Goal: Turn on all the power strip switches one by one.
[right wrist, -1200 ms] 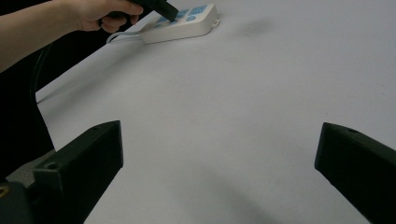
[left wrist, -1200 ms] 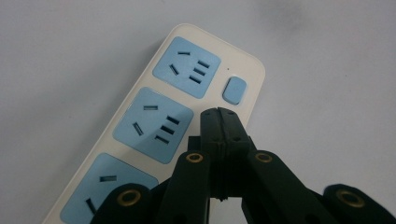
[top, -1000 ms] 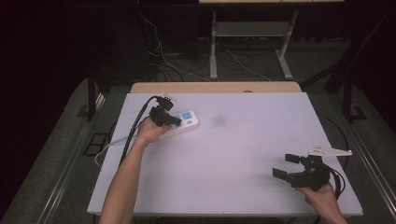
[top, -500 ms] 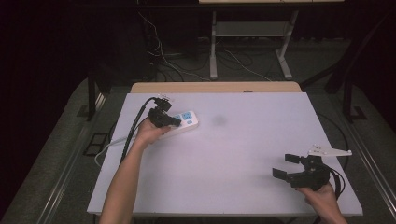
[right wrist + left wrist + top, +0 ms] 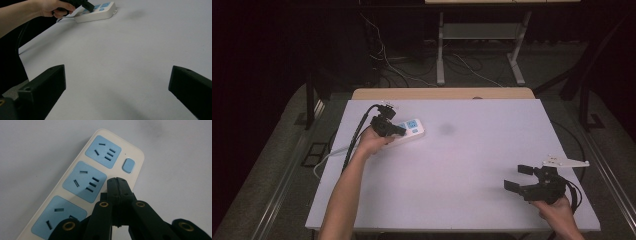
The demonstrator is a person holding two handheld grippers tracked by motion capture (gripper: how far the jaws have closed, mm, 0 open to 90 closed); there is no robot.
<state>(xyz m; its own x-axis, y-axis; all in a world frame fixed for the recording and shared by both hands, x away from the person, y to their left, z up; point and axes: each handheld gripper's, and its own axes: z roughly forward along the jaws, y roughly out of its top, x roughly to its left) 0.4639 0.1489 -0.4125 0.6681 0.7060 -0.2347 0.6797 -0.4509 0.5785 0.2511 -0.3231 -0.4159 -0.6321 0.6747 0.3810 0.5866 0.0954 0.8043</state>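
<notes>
My left tool (image 5: 116, 180) is clenched, its two black jaws pressed flat together with nothing between them, and their joined tip sits over the face of the power strip (image 5: 82, 182), at the edge of the middle blue socket (image 5: 84, 181) and just below the small blue switch (image 5: 128, 165); whether the tip actually touches the plastic I cannot tell. From the high view that same left tool (image 5: 398, 131) lies over the power strip (image 5: 412, 131), which rests flat near the far left corner of the surface (image 5: 452, 170), angled with its switch end toward the middle and its white cord (image 5: 328, 157) running off the left edge. My right tool (image 5: 518, 177) is released, jaws spread wide and holding nothing, close to the near right corner of the surface and well apart from the strip. Along its jaws I see bare surface, with the strip and my other hand (image 5: 56, 8) far off.
</notes>
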